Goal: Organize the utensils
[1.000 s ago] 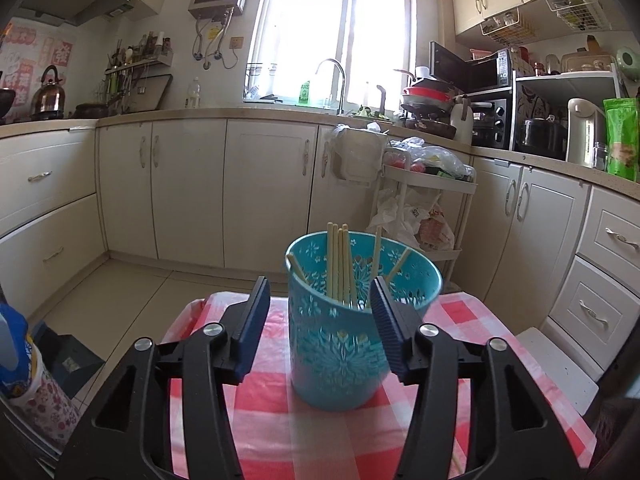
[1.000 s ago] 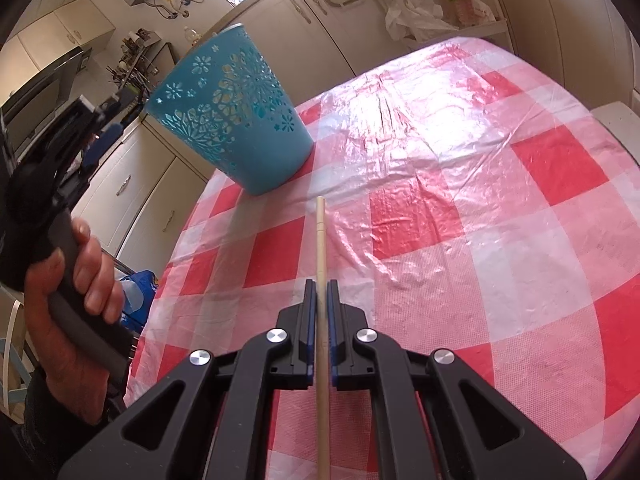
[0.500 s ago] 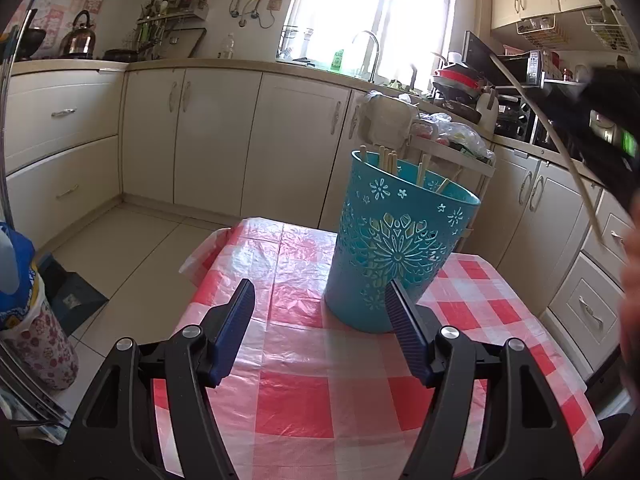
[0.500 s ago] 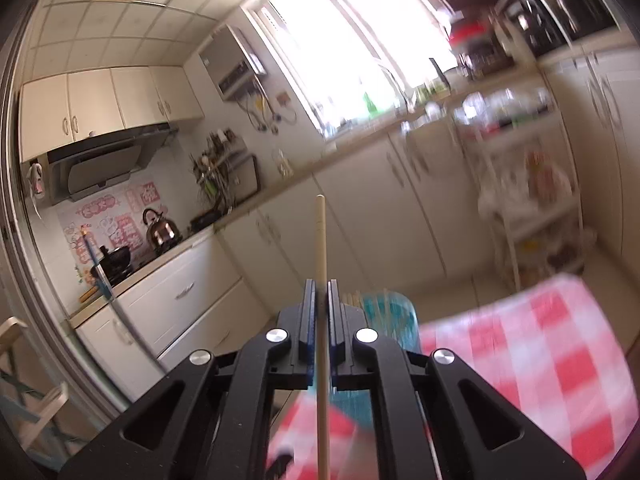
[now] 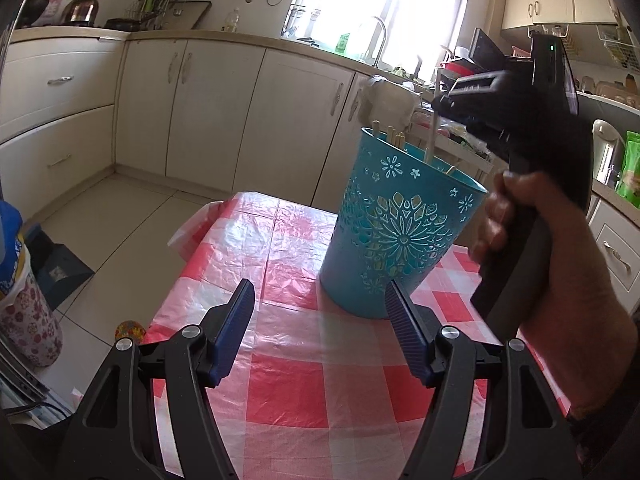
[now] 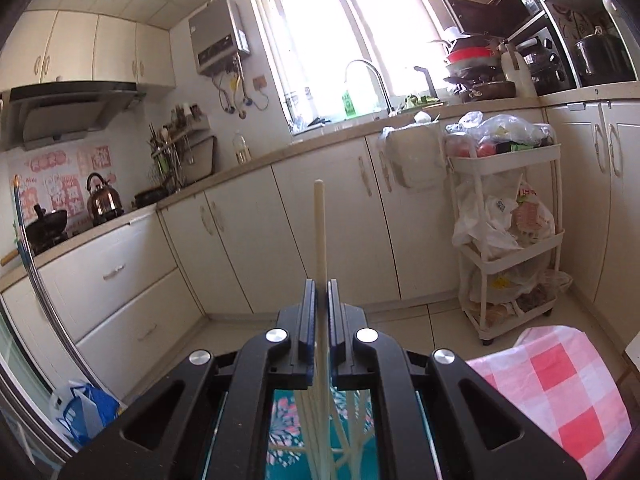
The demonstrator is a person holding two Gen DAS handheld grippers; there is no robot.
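A teal cut-out basket (image 5: 394,232) stands on the red-checked tablecloth (image 5: 288,364) and holds several pale chopsticks (image 5: 394,136). My left gripper (image 5: 320,328) is open and empty, a little in front of the basket. My right gripper (image 6: 321,292) is shut on one chopstick (image 6: 320,232), held upright. In the left wrist view the right gripper (image 5: 444,106) is above the basket's rim and the chopstick's lower end (image 5: 431,140) dips into the basket. The basket's inside (image 6: 280,432) shows below the right gripper.
Cream kitchen cabinets (image 5: 208,104) run behind the table. A white trolley (image 6: 508,240) with bags stands at the right. A floral bin (image 5: 24,312) and a dark box (image 5: 56,272) sit on the floor to the left. The tablecloth corner (image 6: 560,392) shows in the right wrist view.
My right gripper lifted the chopstick off the table, turned it upright and brought it over the basket. My left gripper drew back from around the basket and shifted left.
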